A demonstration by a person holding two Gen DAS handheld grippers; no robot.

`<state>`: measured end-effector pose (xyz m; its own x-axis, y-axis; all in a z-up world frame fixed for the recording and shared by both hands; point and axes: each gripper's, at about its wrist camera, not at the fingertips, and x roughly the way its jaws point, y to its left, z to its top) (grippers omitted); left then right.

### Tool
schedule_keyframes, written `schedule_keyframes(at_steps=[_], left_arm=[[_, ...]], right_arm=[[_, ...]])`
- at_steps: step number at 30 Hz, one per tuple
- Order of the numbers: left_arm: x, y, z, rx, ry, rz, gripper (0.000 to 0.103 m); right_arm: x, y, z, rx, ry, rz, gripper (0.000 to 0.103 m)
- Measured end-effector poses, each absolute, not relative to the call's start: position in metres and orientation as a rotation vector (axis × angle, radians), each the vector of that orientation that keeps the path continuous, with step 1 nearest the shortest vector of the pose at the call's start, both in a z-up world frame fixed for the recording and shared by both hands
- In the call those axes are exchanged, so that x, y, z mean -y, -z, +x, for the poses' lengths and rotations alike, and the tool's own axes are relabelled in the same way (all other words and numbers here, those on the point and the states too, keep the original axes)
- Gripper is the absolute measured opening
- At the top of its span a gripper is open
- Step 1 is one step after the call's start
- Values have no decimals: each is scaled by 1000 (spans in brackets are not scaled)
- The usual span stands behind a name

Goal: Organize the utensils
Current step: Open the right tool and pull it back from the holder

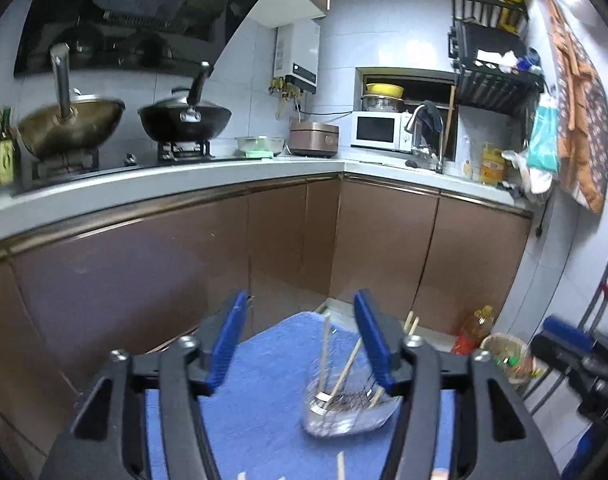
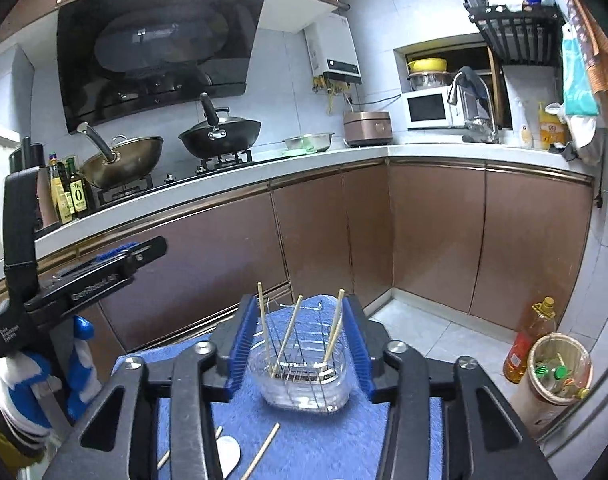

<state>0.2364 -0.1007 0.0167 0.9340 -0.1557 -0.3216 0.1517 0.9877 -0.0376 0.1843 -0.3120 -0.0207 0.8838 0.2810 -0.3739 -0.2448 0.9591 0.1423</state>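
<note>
- Standing chopsticks (image 2: 290, 330) upright in the drainer basket (image 2: 300, 372), near the blue-towelled tabletop (image 2: 323, 444) far edge, for drying.
- Hovering with left gripper (image 1: 300, 344) and right gripper (image 2: 300, 344) open, empty, freeing loose chopstick (image 2: 264, 450) for pickup.

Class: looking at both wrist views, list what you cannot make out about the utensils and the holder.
- Right view: loose chopstick and white spoon, partly covered by the right gripper.
- Left view: holder, blurred; one side behind the left gripper.
- Left view: chopstick, cut off by the bottom edge.
</note>
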Motion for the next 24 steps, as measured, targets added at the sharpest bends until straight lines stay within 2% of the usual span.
schedule_keyframes(at_steps=[11, 20, 22, 24], left_arm=[[49, -2, 161, -349, 97, 52, 62], [22, -9, 115, -336, 94, 26, 62], [20, -11, 107, -327, 107, 17, 62], [17, -11, 95, -295, 108, 6, 62]], right_arm=[[308, 31, 120, -399, -241, 65, 51], [298, 15, 81, -346, -266, 69, 51], [297, 14, 73, -335, -271, 75, 54], [297, 14, 65, -326, -273, 80, 65]])
